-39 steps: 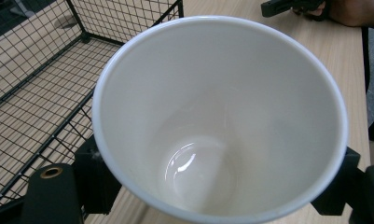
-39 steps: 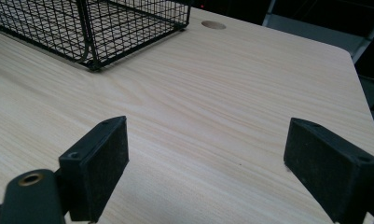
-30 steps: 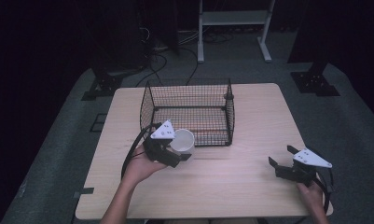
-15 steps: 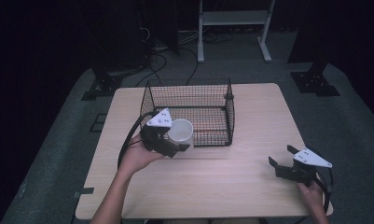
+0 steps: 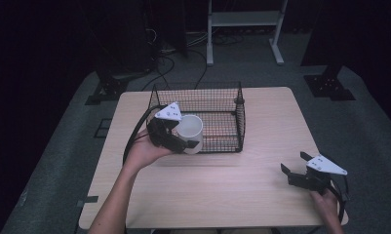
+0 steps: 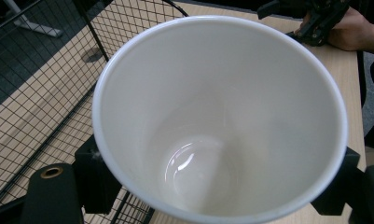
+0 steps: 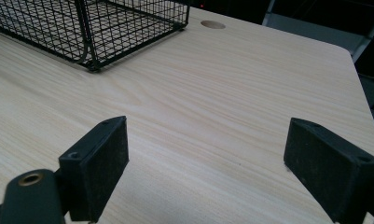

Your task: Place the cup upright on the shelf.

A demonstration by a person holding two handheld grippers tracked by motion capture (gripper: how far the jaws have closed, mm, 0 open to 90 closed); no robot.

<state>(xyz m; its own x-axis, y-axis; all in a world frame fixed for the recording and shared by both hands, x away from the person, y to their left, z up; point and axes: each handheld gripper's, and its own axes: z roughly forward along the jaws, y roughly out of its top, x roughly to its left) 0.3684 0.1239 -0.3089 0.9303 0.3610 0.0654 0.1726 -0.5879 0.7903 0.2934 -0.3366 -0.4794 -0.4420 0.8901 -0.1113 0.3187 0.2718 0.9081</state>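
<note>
My left gripper [image 5: 179, 140] is shut on a white paper cup [image 5: 189, 132], held in the air at the front left corner of the black wire basket [image 5: 221, 105]. The cup is tilted, mouth toward the basket. In the left gripper view the cup [image 6: 222, 121] looks empty inside, with the black jaws pressing its sides and the basket's mesh [image 6: 45, 84] just beyond. My right gripper [image 5: 295, 168] rests low over the table's front right, open, with nothing between its jaws. In the right gripper view, the right gripper [image 7: 208, 163] has bare wood in its wide gap.
The light wooden table [image 5: 242, 180] carries the basket at its back middle. A round cable hole [image 7: 213, 24] sits beyond the basket's corner [image 7: 93, 46]. A white-legged stand [image 5: 244, 19] and dark equipment stand on the grey floor behind the table.
My left gripper has lifted the cup and carried it up and back toward the basket's front left corner. The right gripper has stayed still.
</note>
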